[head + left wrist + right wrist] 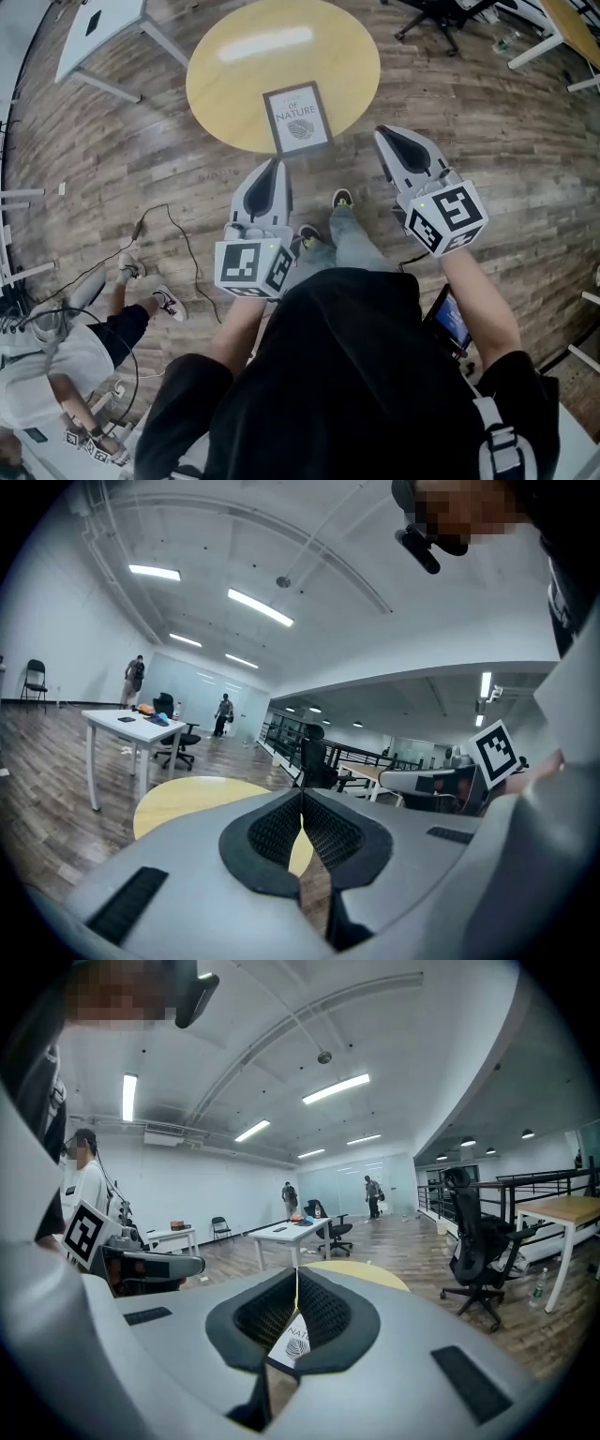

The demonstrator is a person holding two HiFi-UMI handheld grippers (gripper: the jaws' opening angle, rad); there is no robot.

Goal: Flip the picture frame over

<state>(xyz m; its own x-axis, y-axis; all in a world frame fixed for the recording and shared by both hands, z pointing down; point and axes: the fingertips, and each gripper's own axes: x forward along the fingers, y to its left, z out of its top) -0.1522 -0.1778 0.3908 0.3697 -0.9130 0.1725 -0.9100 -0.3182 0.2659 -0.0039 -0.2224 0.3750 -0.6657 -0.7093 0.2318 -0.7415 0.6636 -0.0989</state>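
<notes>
Round yellow worktop (234,84) with the picture frame (297,117) lying flat, printed face up, at its near rim. The frame is probably light and rigid, its face possibly slick and fragile, so the thin outer edges look best for a hold. Left gripper (277,164) and right gripper (382,136) have their fingers pressed together and empty. The frame lies ahead, between them, untouched.

Right hand-held gripper (297,1283) – jaws pressed together, nothing between. Picture frame (292,1342) shows through gap below tips, on round yellow desk (375,1275). Left hand-held gripper (155,1265) at left edge. Black office chair (473,1251) at right. White desk (292,1232) farther back – people (374,1192) beyond.
</notes>
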